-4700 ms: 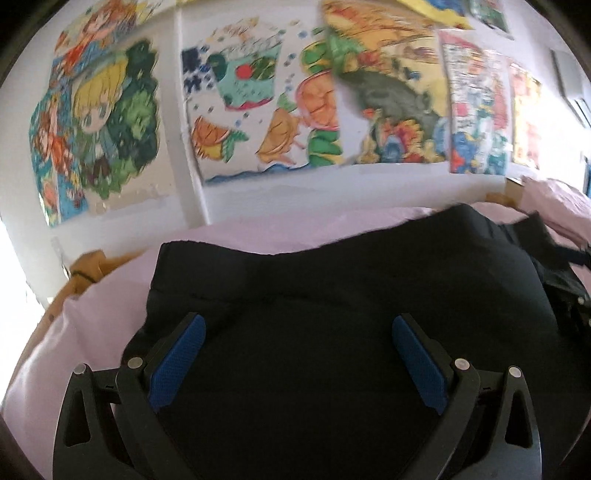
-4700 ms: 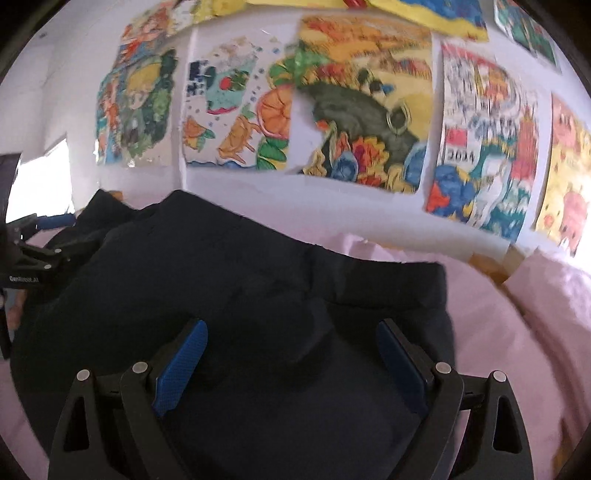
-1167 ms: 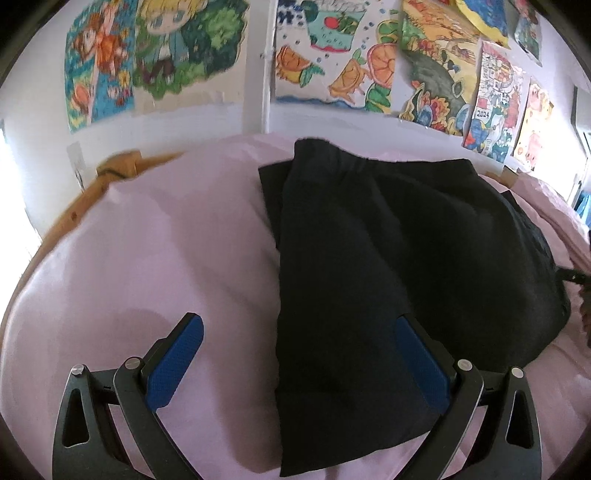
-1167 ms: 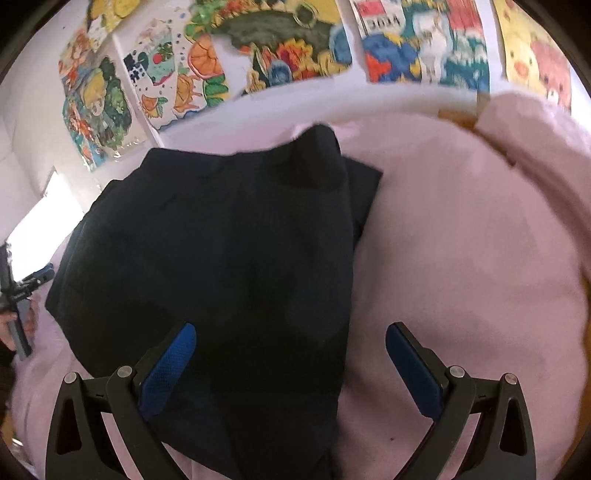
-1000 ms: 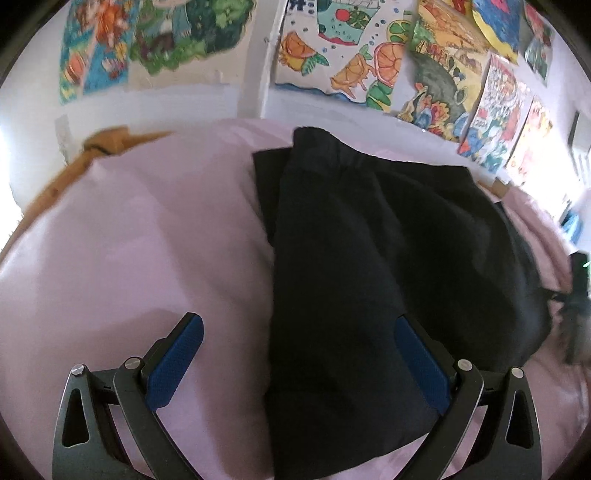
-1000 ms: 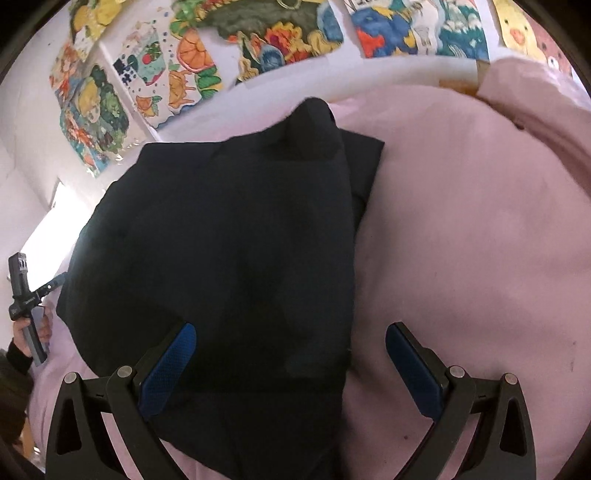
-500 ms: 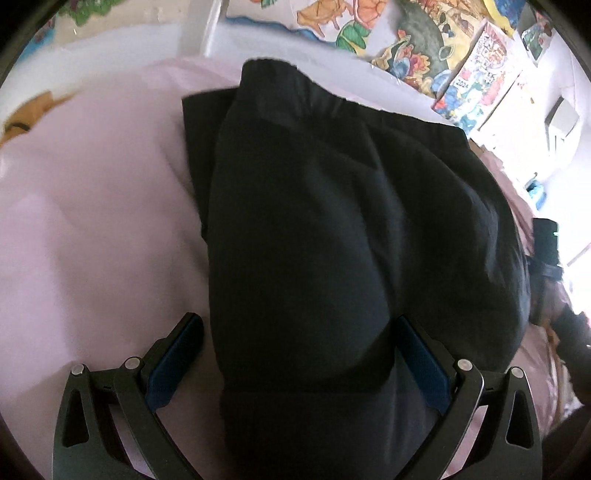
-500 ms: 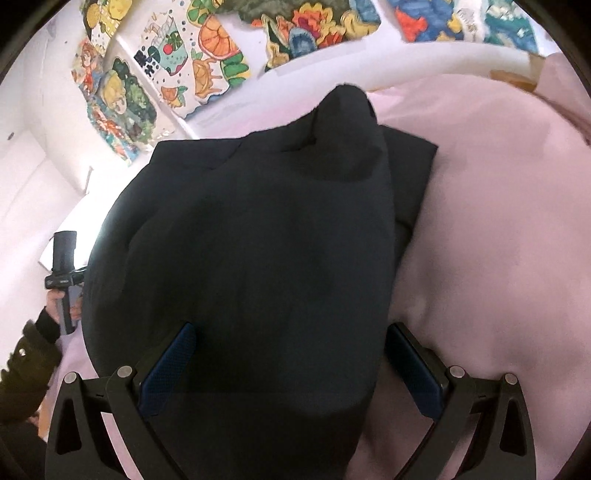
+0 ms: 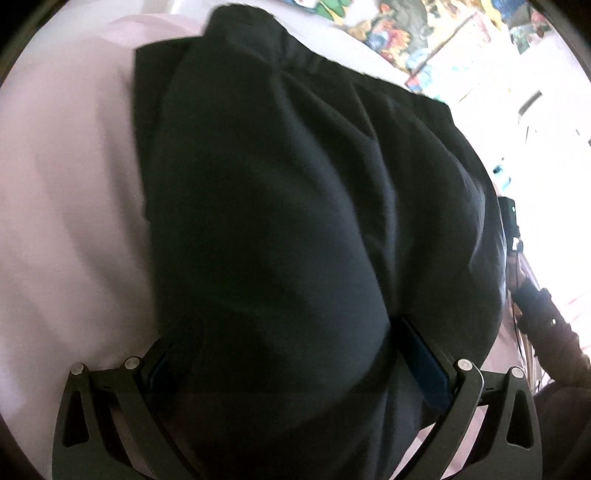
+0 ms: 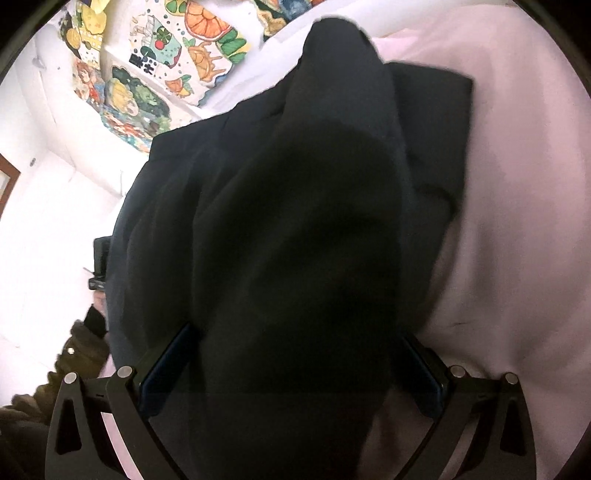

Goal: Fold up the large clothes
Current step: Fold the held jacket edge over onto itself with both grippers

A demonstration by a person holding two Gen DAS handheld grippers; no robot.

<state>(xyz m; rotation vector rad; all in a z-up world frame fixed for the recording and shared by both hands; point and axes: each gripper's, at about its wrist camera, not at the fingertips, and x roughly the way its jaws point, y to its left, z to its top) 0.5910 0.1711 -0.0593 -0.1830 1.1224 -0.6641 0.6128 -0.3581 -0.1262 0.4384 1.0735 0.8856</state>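
Left view: my left gripper (image 9: 291, 369) sits low in frame with its jaws spread wide, the black garment (image 9: 295, 221) bulging between the blue pads (image 9: 424, 373). I cannot tell whether they bite the cloth. Only this view shows a dark sleeve (image 9: 543, 325) at the right edge, with blurred posters (image 9: 406, 33) at the top right.

Right view: my right gripper (image 10: 291, 373) is likewise wide apart, cloth filling the gap (grip unclear here too). Only here are the wall drawings (image 10: 166, 55) sharp, upper left: orange slices, a cartoon figure. A hand (image 10: 98, 299) and black device show at the left edge.

The garment is matte, soft, creased in long shallow folds, layered, with a flat lower layer sticking out at the upper right. Its long axis runs from frame bottom to a rounded end at top centre. It lies on the smooth pink sheet (image 10: 517, 184).
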